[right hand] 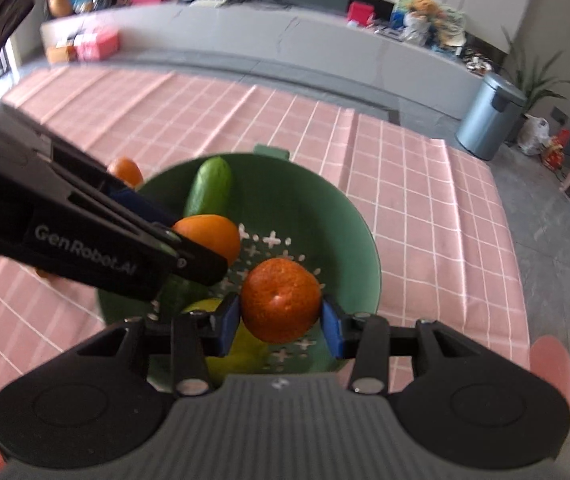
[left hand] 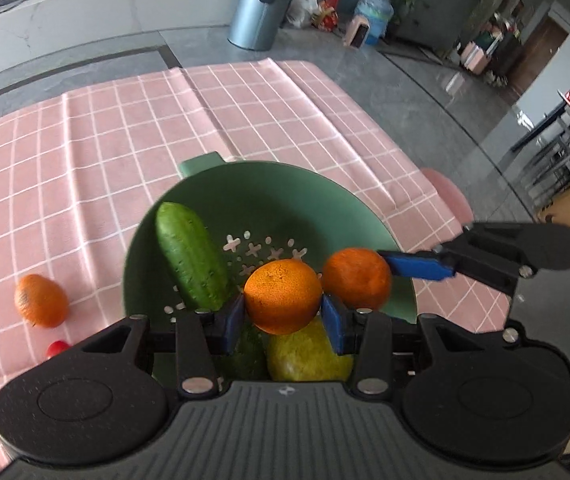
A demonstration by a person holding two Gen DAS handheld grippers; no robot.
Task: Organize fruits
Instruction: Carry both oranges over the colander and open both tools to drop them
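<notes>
Both grippers hover over a green colander (left hand: 281, 188) (right hand: 361, 256) on the pink checked cloth. My left gripper (left hand: 283, 314) is shut on an orange (left hand: 283, 296), blue pads against both its sides. My right gripper (right hand: 281, 316) is shut on a darker orange (right hand: 281, 298), which also shows in the left wrist view (left hand: 357, 278), beside the first one. Inside the colander lie a cucumber (left hand: 189, 256) (right hand: 211, 188) and a yellow-green fruit (left hand: 305, 354) (right hand: 241, 350) under the held oranges. The left gripper's orange (right hand: 213, 236) peeks from behind its black arm in the right wrist view.
A third orange (left hand: 41, 300) (right hand: 126, 171) lies on the cloth left of the colander, with a small red fruit (left hand: 57, 348) near it. The table edge runs along the right with a pink chair (left hand: 445, 192) beyond. A grey bin (left hand: 261, 10) stands on the floor.
</notes>
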